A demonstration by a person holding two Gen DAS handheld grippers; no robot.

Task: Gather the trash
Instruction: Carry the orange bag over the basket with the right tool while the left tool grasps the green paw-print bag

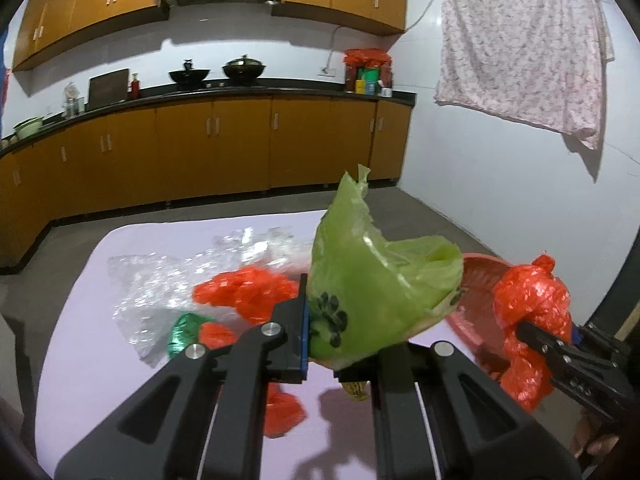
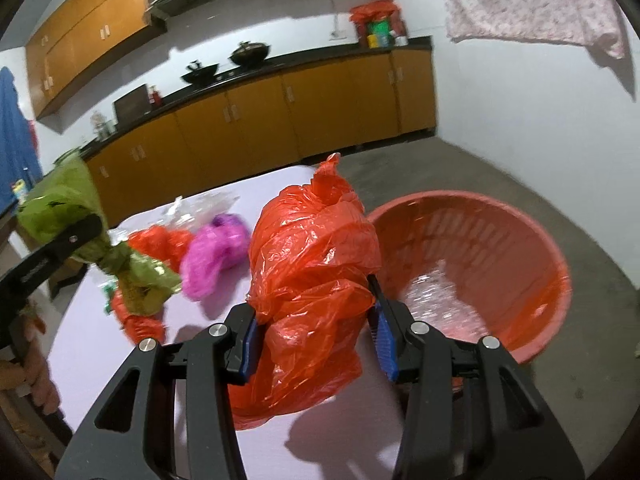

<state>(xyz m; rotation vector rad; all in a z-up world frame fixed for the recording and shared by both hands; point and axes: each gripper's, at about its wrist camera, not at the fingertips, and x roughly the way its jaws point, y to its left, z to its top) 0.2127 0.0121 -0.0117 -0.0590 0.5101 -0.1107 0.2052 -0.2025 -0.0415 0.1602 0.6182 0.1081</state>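
Observation:
My left gripper (image 1: pixel 340 336) is shut on a crumpled green plastic bag (image 1: pixel 372 288) and holds it above the lilac table (image 1: pixel 80 360). It also shows in the right wrist view (image 2: pixel 80 240). My right gripper (image 2: pixel 312 332) is shut on a red plastic bag (image 2: pixel 312 280) and holds it over the table's right edge, beside the red basket (image 2: pixel 520 224). The basket stands on the floor to the right and holds clear crinkled plastic (image 2: pixel 436 292). On the table lie more red bags (image 1: pixel 244 292), a pink bag (image 2: pixel 216 252), a green wrapper (image 1: pixel 184 336) and clear plastic (image 1: pixel 160 280).
Kitchen cabinets (image 1: pixel 200 152) with a dark counter run along the back wall, with woks on the stove. A floral cloth (image 1: pixel 520 40) hangs on the right wall. Grey floor (image 2: pixel 520 168) surrounds the table and basket.

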